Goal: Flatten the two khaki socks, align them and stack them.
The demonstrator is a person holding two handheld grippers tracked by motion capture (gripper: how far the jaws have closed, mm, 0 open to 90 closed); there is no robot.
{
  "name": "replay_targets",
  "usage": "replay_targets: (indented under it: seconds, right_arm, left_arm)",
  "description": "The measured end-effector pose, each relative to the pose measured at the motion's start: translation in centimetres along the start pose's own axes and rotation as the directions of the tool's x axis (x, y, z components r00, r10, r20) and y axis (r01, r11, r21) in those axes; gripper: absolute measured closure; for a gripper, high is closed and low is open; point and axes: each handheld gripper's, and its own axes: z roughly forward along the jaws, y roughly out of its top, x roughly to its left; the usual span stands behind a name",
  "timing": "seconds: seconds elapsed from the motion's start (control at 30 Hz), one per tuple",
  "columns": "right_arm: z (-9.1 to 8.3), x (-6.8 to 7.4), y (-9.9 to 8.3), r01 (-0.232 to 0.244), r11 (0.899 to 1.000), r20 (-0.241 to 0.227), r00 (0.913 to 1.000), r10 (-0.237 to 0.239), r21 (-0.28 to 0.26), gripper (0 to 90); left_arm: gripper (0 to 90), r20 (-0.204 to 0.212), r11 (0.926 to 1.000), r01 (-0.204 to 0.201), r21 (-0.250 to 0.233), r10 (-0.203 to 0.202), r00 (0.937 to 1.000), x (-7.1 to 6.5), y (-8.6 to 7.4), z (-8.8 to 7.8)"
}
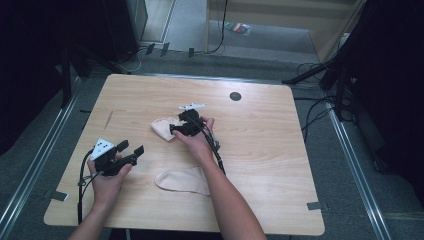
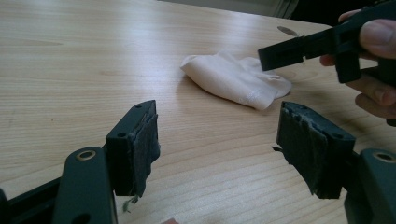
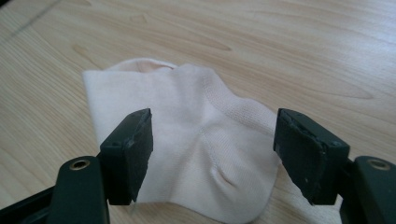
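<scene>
Table [image 1: 260, 150] evenly lit, surroundings dark; soft shadows; close views slightly soft.

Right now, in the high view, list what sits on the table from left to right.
Left gripper, open, in the person's left hand → flat sock near the front edge → right gripper, open over the folded sock → dark round hole in the table.
</scene>
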Motion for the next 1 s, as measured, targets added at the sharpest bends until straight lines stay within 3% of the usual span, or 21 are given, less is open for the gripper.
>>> replay_targets:
  seconds: [0.23,0.3,0.4,0.43,0.47,0.5,0.53,0.67,0.73,0.83,0.87,0.9,1.0]
  right_arm:
    - [1.6,1.1,-0.4,0.042,0.999,0.027,0.9987,-0.043,0.030,30.0]
    - [1.7,1.2,-0.5,0.054,0.998,0.051,0.9972,-0.055,0.027,35.3]
    - [1.5,1.3,-0.6,0.079,0.996,0.118,0.9897,-0.082,0.031,54.3]
    - [1.5,1.3,-0.6,0.079,0.996,0.118,0.9897,-0.082,0.031,54.3]
    - [1.4,1.3,-0.6,0.087,0.996,0.126,0.9879,-0.090,0.032,60.3]
    - [1.1,1.1,-0.7,0.073,0.997,0.130,0.9885,-0.077,0.034,76.2]
    - [1.0,1.0,-0.7,0.065,0.997,0.133,0.9886,-0.070,0.036,82.2]
    - [0.3,0.5,-0.7,0.031,0.999,0.106,0.9938,-0.034,0.034,87.7]
    - [-1.0,0.4,-0.6,0.002,1.000,0.073,0.9974,-0.002,0.000,88.2]
    - [-2.7,0.9,-0.1,-0.038,0.999,0.039,0.9985,0.040,-0.037,88.2]
    - [-2.7,0.9,-0.1,-0.038,0.999,0.039,0.9985,0.040,-0.037,88.2]
    - [-4.0,1.6,0.4,-0.043,0.997,0.024,0.9987,0.045,-0.068,88.2]
    - [-5.6,2.8,0.9,-0.049,0.994,-0.001,0.9988,0.049,-0.102,88.2]
  left_arm:
    - [30.4,-0.003,1.0000,-0.003,0.006,0.003,1.0000,0.0,0.0,0.1]
    - [30.5,-0.003,1.0000,-0.004,0.006,0.004,1.0000,0.0,0.0,0.1]
    - [30.6,-0.006,1.0000,-0.003,0.008,0.003,1.0000,0.0,0.0,0.1]
    - [30.7,-0.006,1.0000,-0.003,0.008,0.003,1.0000,0.0,0.0,0.1]
    - [30.7,-0.007,0.9999,-0.005,0.009,0.005,1.0000,0.0,0.0,0.1]
    - [30.7,-0.009,0.9999,-0.007,0.010,0.007,0.9999,-0.1,0.0,0.1]
    - [30.8,-0.009,0.9999,-0.007,0.010,0.007,0.9999,-0.1,0.0,0.1]
    - [30.8,-0.008,0.9999,-0.005,0.010,0.005,1.0000,-0.1,0.0,0.1]
    - [30.8,-0.011,0.9999,-0.006,0.009,0.006,0.9999,0.0,0.0,0.1]
    - [30.8,-0.011,1.0000,-0.007,0.006,0.007,0.9999,-0.1,0.0,0.1]
    - [30.8,-0.011,1.0000,-0.007,0.006,0.007,0.9999,-0.1,0.0,0.1]
    - [30.8,-0.014,1.0000,-0.009,0.003,0.009,0.9999,-0.1,0.0,0.1]
    - [30.8,-0.011,0.9999,-0.015,-0.003,0.015,0.9998,-0.1,0.0,0.1]
